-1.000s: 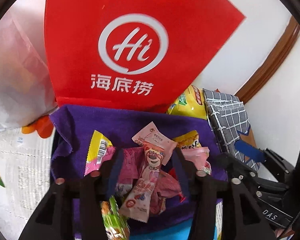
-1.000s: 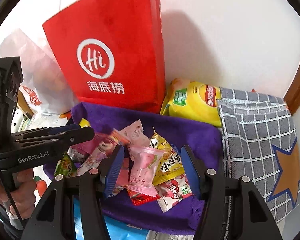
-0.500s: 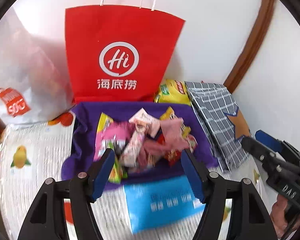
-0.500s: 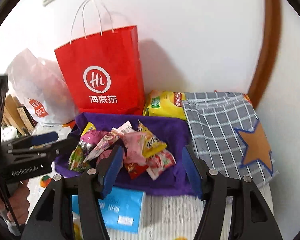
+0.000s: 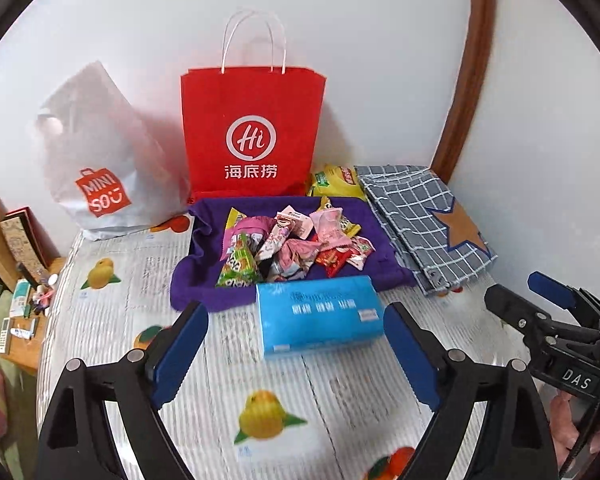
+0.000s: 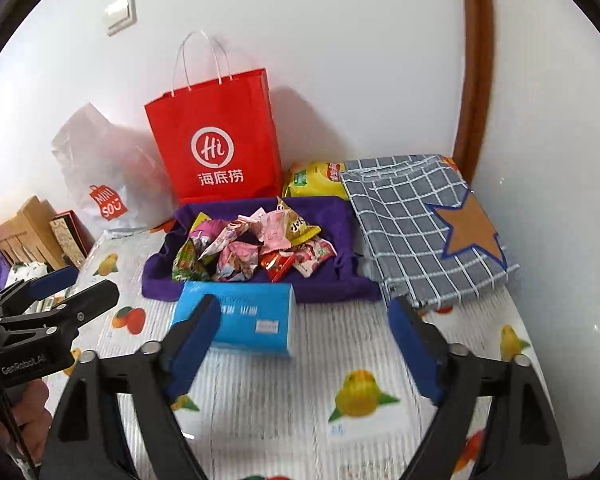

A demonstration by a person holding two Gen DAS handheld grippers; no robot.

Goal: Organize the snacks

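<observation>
Opening, both tools (image 5: 296, 354) (image 6: 304, 346) empty — fruit-print tablecloth (image 5: 268, 412), white wall (image 5: 380, 60).

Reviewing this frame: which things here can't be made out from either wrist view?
- Red paper bag contents: its opaque front hides them, both views.
- White plastic bag contents: the frosted film blurs them, both views.
- Yellow chip bag: mostly behind the purple cloth and checked fabric.
- Blue packet print: too small, blurred.
</observation>
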